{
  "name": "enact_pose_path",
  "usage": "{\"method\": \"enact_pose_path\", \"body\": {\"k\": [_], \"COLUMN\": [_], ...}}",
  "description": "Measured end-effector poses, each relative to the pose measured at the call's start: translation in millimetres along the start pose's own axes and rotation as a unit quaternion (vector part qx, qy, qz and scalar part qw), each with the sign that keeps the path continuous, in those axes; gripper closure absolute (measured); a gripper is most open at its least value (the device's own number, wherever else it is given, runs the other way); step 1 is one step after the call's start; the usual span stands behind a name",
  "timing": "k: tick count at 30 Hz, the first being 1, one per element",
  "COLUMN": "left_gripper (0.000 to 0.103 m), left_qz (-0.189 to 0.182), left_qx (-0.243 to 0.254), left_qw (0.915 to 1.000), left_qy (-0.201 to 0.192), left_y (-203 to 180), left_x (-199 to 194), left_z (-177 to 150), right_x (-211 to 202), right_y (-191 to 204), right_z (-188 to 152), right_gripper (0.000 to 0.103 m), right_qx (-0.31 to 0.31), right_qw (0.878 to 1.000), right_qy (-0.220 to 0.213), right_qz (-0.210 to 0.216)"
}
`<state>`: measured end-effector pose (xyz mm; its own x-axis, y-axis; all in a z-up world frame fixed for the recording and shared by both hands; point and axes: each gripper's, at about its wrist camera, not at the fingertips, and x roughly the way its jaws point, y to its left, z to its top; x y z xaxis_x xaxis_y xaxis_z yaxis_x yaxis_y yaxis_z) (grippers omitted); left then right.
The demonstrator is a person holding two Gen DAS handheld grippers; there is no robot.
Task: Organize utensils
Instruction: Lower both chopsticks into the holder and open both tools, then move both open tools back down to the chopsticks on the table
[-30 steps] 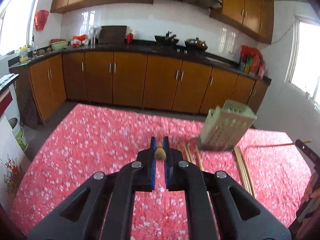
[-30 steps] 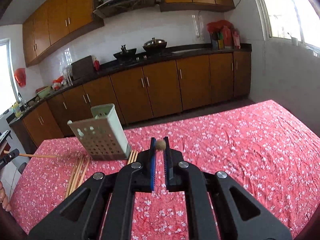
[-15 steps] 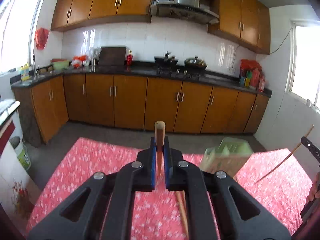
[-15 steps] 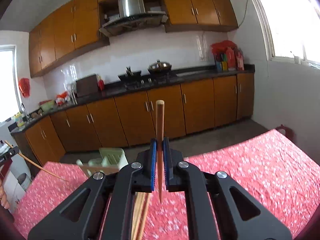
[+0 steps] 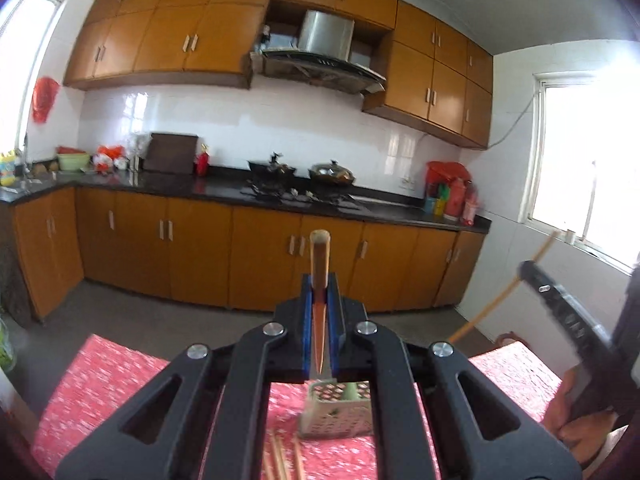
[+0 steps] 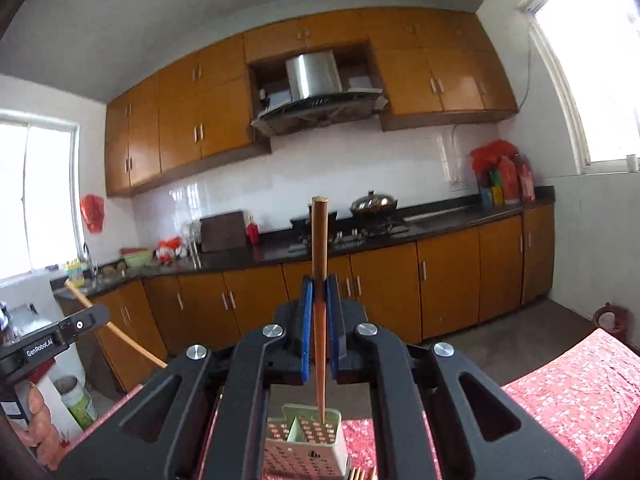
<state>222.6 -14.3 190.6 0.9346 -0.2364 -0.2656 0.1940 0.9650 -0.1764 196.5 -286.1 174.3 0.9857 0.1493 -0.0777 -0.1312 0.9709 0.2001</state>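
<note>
Gripping upright chopsticks (image 5: 320, 276) — both grippers (image 5: 320, 300) — above holder (image 6: 304, 444).

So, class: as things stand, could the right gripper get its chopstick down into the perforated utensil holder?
Probably yes. The right gripper is shut on a chopstick held upright, tip down, right above the open top of the utensil holder. Nothing shows between tip and opening; the left gripper is well off to the side.

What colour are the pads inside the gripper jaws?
Blue pads, each pair clamping a wooden chopstick; clearest in the right wrist view.
</note>
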Motion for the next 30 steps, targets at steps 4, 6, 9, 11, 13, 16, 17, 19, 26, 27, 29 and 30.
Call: {"method": "enact_pose_path", "body": {"k": [4, 6, 9, 11, 13, 16, 17, 19, 26, 27, 29, 30], "left_gripper": [0.095, 0.095, 0.095, 0.095, 0.090, 0.078, 0.077, 0.076, 0.066, 0.065, 0.065, 0.065], "left_qz": [-0.009, -0.005, -0.001, 0.004, 0.007, 0.015, 0.018, 0.023, 0.057, 0.066, 0.090, 0.098], "left_qx": [-0.003, 0.000, -0.001, -0.006, -0.012, -0.011, -0.011, -0.013, -0.026, -0.023, -0.016, -0.015], "left_qw": [0.9995, 0.9993, 0.9988, 0.9984, 0.9981, 0.9983, 0.9984, 0.9984, 0.9969, 0.9963, 0.9935, 0.9919], "left_qy": [0.029, 0.038, 0.049, 0.056, 0.060, 0.055, 0.053, 0.050, 0.047, 0.050, 0.067, 0.079], "left_y": [-5.5, -7.3, -6.1, -3.2, -0.5, 3.1, 4.7, 8.7, 33.9, 37.3, 46.6, 51.4], "left_x": [25.7, 38.6, 52.0, 56.4, 58.2, 53.7, 50.6, 42.1, 3.3, -0.8, -6.6, -7.5], "left_z": [-18.1, -26.4, -35.0, -37.9, -39.1, -38.5, -38.1, -39.1, -49.3, -54.1, -70.7, -80.8], "right_x": [15.1, 19.8, 25.2, 24.9, 22.9, 15.6, 11.9, 5.2, -26.4, -27.4, -27.4, -25.4], "right_y": [3.0, 3.2, 3.4, 3.8, 3.6, 1.3, 0.5, -2.1, -24.3, -26.9, -34.2, -37.1], "right_z": [-18.6, -25.1, -31.7, -33.6, -36.0, -35.8, -34.1, -32.4, -46.8, -52.9, -78.1, -88.1], "right_gripper": [0.096, 0.096, 0.095, 0.094, 0.077, 0.063, 0.063, 0.063, 0.061, 0.061, 0.061, 0.061], "right_qx": [-0.005, -0.003, -0.003, -0.002, -0.002, 0.000, 0.000, 0.004, 0.021, 0.020, 0.019, 0.020], "right_qw": [0.999, 0.999, 0.998, 0.998, 0.998, 0.998, 0.998, 0.998, 0.995, 0.993, 0.987, 0.984], "right_qy": [0.034, 0.046, 0.061, 0.068, 0.070, 0.061, 0.060, 0.060, 0.091, 0.103, 0.146, 0.165], "right_qz": [-0.004, -0.004, -0.005, -0.003, -0.004, -0.009, -0.010, -0.012, -0.042, -0.048, -0.059, -0.060]}}
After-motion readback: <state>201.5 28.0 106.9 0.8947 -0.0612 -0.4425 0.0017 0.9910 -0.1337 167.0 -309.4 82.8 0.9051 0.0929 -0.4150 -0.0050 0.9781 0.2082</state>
